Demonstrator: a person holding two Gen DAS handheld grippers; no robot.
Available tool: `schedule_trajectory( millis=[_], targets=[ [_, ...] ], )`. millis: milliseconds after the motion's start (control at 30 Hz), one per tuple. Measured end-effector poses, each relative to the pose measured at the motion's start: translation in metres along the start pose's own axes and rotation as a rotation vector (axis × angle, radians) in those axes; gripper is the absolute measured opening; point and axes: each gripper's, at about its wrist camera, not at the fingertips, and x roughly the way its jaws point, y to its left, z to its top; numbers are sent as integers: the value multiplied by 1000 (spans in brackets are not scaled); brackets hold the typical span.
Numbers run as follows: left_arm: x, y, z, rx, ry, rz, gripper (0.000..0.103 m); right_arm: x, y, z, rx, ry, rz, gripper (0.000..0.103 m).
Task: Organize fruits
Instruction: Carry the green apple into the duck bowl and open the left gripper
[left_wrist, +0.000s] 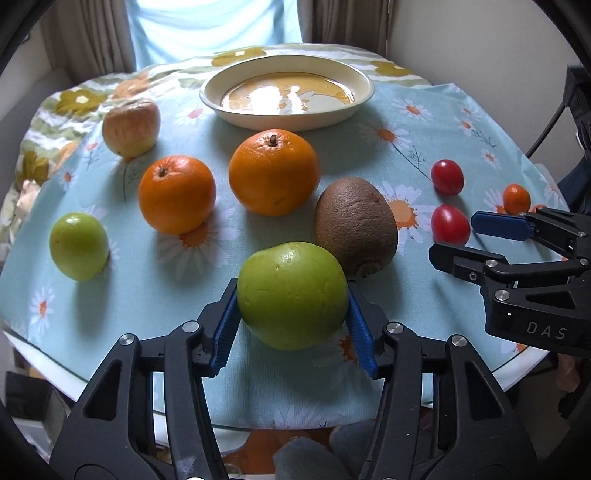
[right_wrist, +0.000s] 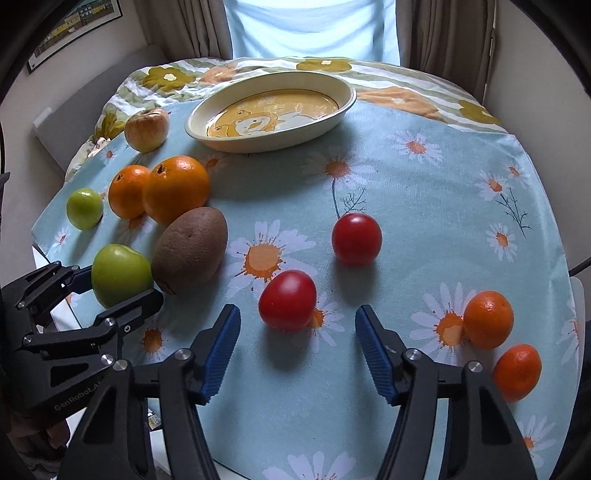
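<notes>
A large green apple rests on the daisy tablecloth near the front edge. My left gripper is shut on it, with a blue pad pressing on each side. A brown kiwi touches the apple's right rear. In the right wrist view my right gripper stands open around a red tomato, with a gap on both sides. A second tomato lies farther back. An empty cream plate with a bear picture stands at the far side.
Two oranges, a small green fruit and a yellowish apple lie left of centre. Two small mandarins sit near the table's right edge. The round table's front edge runs close under the grippers.
</notes>
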Motion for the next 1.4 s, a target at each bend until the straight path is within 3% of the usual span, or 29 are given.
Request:
schedule_trajectory(
  millis=[300,467,833,1400],
  targets=[
    [-1,6,-2,-15,3,-16,58,7,10,5,-34,1,-5,45],
    [-1,7,0,-28,4,-10,58,8,14,7,-60,-1,-21,28],
    [-23,13,7,-55,-27,15,58,-8,13,18,-57,-33,-10,28],
    [-101,35,48,-129,-144,62,58,-66,17,57,-81,-118,42,28]
  ],
)
